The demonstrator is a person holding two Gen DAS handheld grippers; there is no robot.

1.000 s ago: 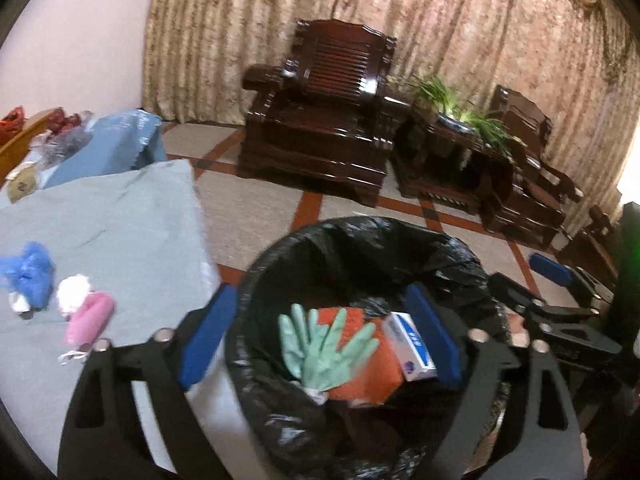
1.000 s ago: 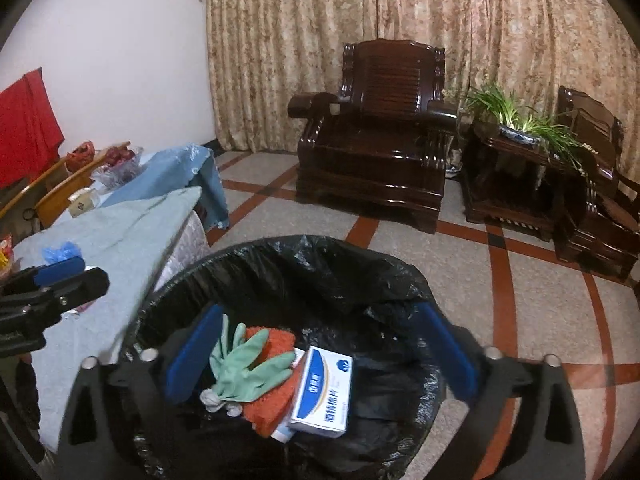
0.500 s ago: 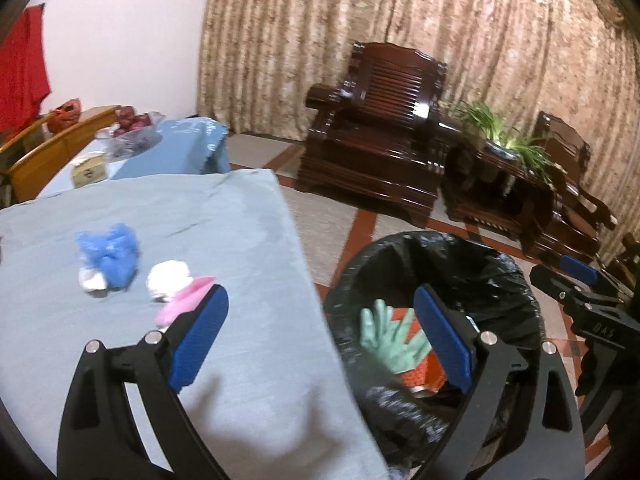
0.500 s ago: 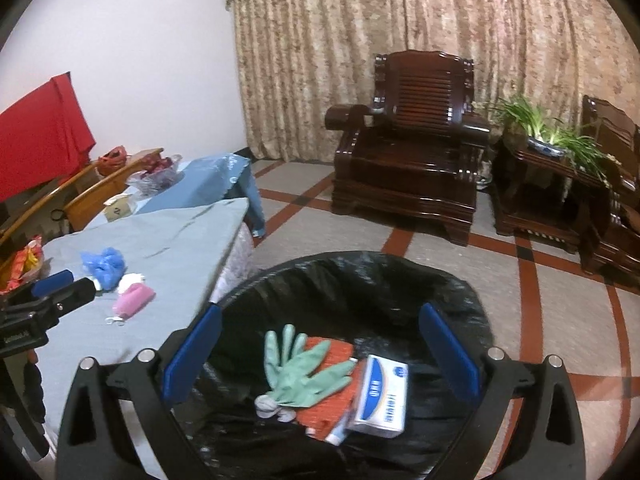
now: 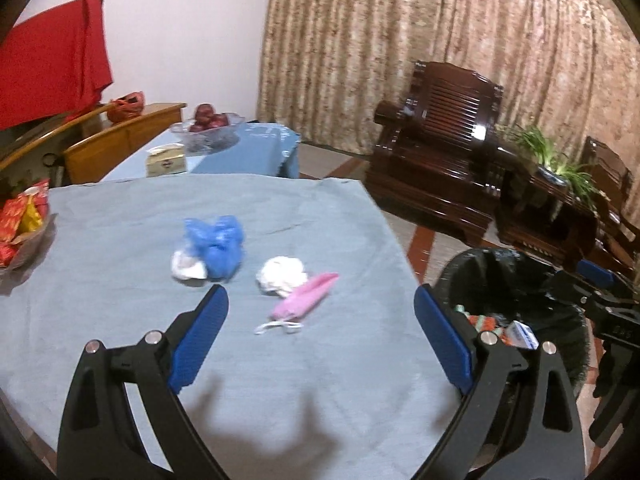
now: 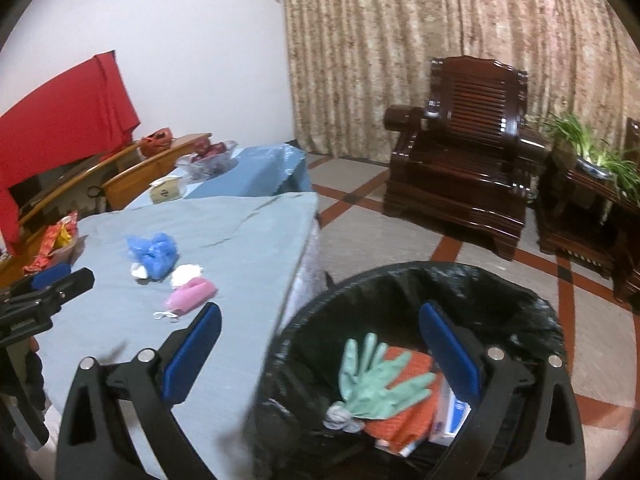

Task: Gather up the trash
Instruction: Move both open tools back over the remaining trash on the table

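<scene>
On the blue-grey tablecloth (image 5: 120, 300) lie a crumpled blue plastic bag (image 5: 216, 244), a white paper wad (image 5: 282, 274) and a pink face mask (image 5: 306, 300). My left gripper (image 5: 320, 334) hovers open just in front of the mask, holding nothing. A black-lined trash bin (image 6: 472, 280) stands on the floor at the table's right edge. Inside it lie a green glove (image 6: 376, 380), an orange cloth (image 6: 404, 420) and a white box (image 6: 452, 412). Open and empty, my right gripper (image 6: 320, 354) hangs over the bin's near left rim.
A snack tray (image 5: 20, 228) sits at the table's left edge. Behind it stands a second table with a fruit bowl (image 5: 208, 128) and a tissue box (image 5: 166, 160). Dark wooden armchairs (image 6: 460, 152) and a plant stand (image 6: 584, 184) line the curtain wall.
Both grippers swung left from over the bin toward the table. The left one now faces the trash on the cloth; the bin has slid to the right in both views.
</scene>
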